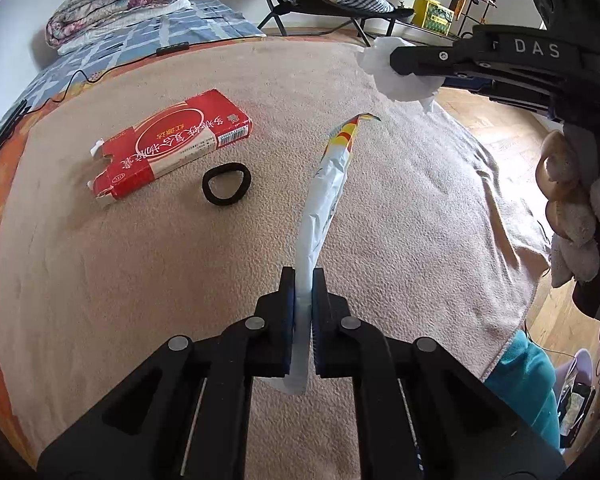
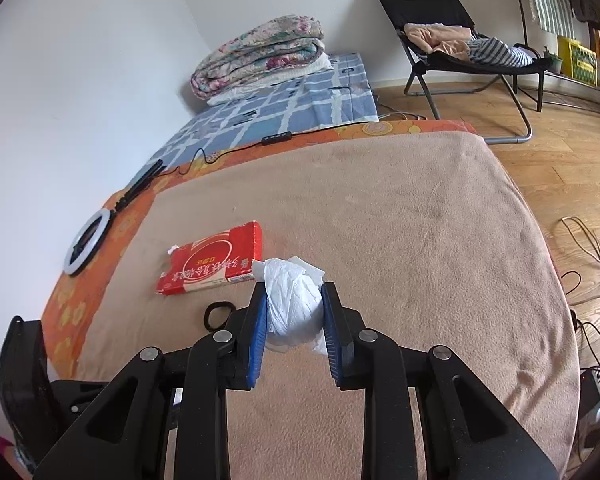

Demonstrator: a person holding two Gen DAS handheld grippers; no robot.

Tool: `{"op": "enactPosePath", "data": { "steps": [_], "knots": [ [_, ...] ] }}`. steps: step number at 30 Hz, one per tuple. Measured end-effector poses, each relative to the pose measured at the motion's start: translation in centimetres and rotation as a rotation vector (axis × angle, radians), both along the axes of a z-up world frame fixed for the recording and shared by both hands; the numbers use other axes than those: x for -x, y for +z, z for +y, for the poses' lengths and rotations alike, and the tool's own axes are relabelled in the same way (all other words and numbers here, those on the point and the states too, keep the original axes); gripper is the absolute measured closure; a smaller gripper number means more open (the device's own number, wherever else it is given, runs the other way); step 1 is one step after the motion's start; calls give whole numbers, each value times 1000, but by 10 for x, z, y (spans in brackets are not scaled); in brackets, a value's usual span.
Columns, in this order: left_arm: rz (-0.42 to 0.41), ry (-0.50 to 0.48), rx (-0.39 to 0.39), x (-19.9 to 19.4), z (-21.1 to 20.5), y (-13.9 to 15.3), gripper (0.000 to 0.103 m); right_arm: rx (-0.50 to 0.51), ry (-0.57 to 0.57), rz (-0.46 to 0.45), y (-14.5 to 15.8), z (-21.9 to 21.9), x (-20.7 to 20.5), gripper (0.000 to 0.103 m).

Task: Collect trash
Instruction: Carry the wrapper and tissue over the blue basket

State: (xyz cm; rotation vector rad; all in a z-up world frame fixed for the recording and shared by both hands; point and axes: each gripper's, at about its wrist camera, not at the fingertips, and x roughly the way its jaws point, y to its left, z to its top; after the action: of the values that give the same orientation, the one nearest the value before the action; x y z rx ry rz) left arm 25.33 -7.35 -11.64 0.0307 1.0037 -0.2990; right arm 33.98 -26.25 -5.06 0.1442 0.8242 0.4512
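Left hand-held gripper (image 1: 302, 300): clamped on wrapper (image 1: 328, 192), lifted over bed (image 1: 400, 208); right hand-held gripper (image 2: 295, 320): pinching tissue wad (image 2: 294, 304); red box (image 1: 172, 144) uncollected; next, judged: a bin, none visible.

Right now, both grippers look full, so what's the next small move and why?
Probably carry both loads off to a bin, none in view. The left gripper is clamped on the wrapper, the right gripper on the tissue; the red box must wait.
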Motion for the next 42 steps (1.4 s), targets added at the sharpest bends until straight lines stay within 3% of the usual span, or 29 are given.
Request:
{"op": "enactPosePath", "data": {
  "steps": [21,32,42],
  "knots": [
    [-23,55,81,116,28,54,98,61,89,-43,25,5,117,79],
    [30,64,97,174,38,37,98,37,124,-12,12,4,174,79],
    [95,46,98,217,41,11,98,32,155,72,-21,4,214,79]
  ]
}}
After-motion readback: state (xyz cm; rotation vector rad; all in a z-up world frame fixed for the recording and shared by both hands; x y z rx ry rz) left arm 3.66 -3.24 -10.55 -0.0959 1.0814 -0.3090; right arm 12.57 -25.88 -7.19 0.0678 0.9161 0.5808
